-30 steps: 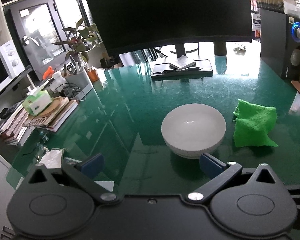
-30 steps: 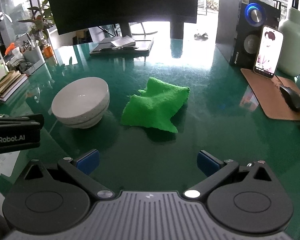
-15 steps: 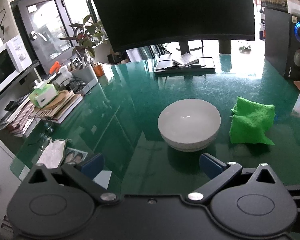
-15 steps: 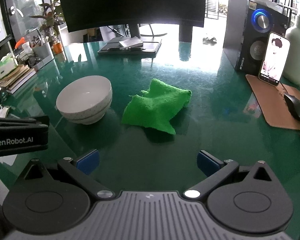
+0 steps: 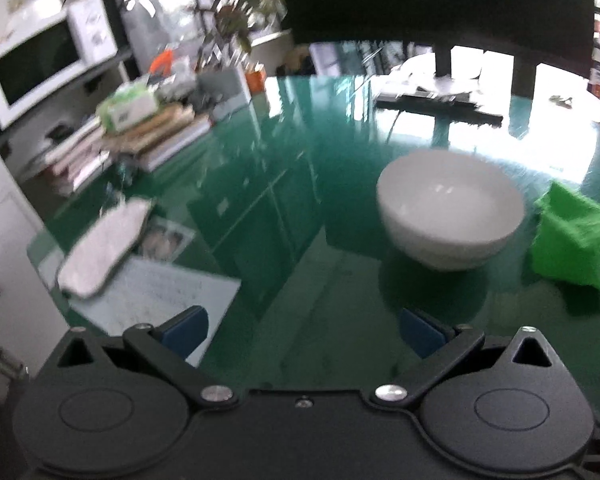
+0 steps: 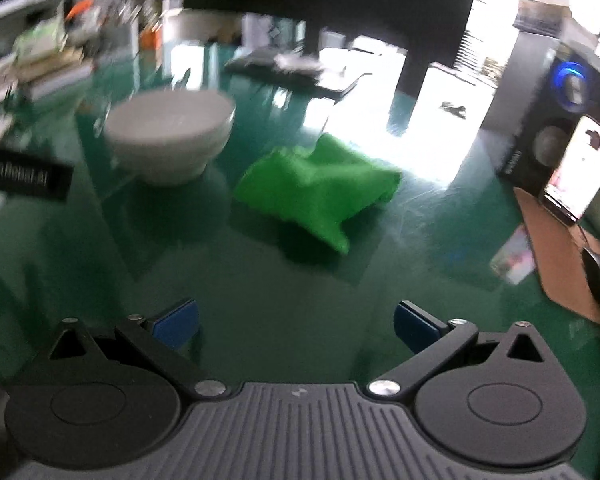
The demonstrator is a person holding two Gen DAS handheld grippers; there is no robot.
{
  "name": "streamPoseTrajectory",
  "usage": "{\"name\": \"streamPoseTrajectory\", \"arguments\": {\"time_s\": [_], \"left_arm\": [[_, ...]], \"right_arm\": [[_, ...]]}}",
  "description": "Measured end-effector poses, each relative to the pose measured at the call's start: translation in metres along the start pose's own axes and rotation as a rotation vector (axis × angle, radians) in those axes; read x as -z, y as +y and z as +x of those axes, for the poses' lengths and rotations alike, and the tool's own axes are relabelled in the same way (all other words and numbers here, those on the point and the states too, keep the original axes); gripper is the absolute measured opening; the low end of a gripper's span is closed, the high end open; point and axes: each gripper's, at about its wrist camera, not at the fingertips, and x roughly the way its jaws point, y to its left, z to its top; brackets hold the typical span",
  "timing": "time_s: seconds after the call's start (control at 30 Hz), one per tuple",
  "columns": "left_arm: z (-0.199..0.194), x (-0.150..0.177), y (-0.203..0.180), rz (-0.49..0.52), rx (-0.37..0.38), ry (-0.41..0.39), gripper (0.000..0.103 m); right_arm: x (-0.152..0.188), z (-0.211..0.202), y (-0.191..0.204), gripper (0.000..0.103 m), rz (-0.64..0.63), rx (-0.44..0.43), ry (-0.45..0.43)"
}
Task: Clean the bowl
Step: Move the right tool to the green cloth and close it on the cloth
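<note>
Sitting upright on the green worktop [image 5: 284, 216], white bowl [image 5: 450, 208], bare inside as far as the blur lets on. Just right of the bowl, crumpled green cloth [image 6: 316, 192], untouched. Left tongs [image 5: 300, 330] and right tongs [image 6: 296, 318] both spread wide, gripping nothing, short of the bowl. Basically nothing done yet: cloth pickup and wiping all left.
</note>
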Motion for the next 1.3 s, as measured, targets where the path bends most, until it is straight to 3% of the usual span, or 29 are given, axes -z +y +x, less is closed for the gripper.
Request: {"name": "streamPoseTrajectory", "arguments": {"time_s": [0.1,0.2,0.3,0.37,0.43,0.53,0.73,1.0,1.03,1.1,1.17,1.27,1.3], "left_arm": [[0.011,0.005,0.003,-0.01,0.0,0.009,0.102],[0.021,0.007,0.005,-0.015,0.013,0.004,0.103],[0.026,0.008,0.003,-0.002,0.037,-0.032,0.103],[0.029,0.01,0.004,-0.012,0.098,-0.062,0.103],[0.035,0.014,0.009,-0.044,0.209,-0.079,0.103],[0.038,0.014,0.007,-0.021,0.241,-0.101,0.103],[0.047,0.007,0.008,0.026,0.288,-0.126,0.103],[0.072,-0.011,0.014,0.215,0.487,-0.182,0.103],[0.073,-0.012,0.015,0.235,0.507,-0.184,0.103],[0.076,-0.012,0.021,0.279,0.557,-0.194,0.103],[0.078,-0.011,0.028,0.326,0.613,-0.206,0.103],[0.08,-0.013,0.03,0.352,0.64,-0.206,0.103],[0.081,-0.014,0.031,0.356,0.644,-0.205,0.103]], "right_arm": [[0.001,0.004,-0.003,0.103,0.018,-0.041,-0.021],[0.003,0.01,-0.015,0.103,0.08,-0.142,-0.016],[0.006,0.013,-0.015,0.103,0.032,-0.177,-0.065],[0.013,0.012,-0.017,0.103,0.012,-0.205,-0.104],[0.014,0.013,-0.018,0.103,-0.003,-0.22,-0.123],[0.01,0.016,-0.023,0.103,-0.026,-0.245,-0.124],[0.008,0.018,-0.029,0.103,0.0,-0.224,-0.127],[-0.002,0.032,-0.032,0.102,0.029,-0.192,-0.116],[-0.003,0.031,-0.035,0.101,0.002,-0.226,-0.104],[-0.012,0.027,-0.044,0.085,-0.046,-0.293,-0.08],[-0.036,0.016,-0.06,0.076,-0.105,-0.335,-0.091],[-0.074,0.02,-0.073,0.06,-0.218,-0.352,-0.069],[-0.086,0.026,-0.075,0.06,-0.26,-0.349,-0.049]]}}
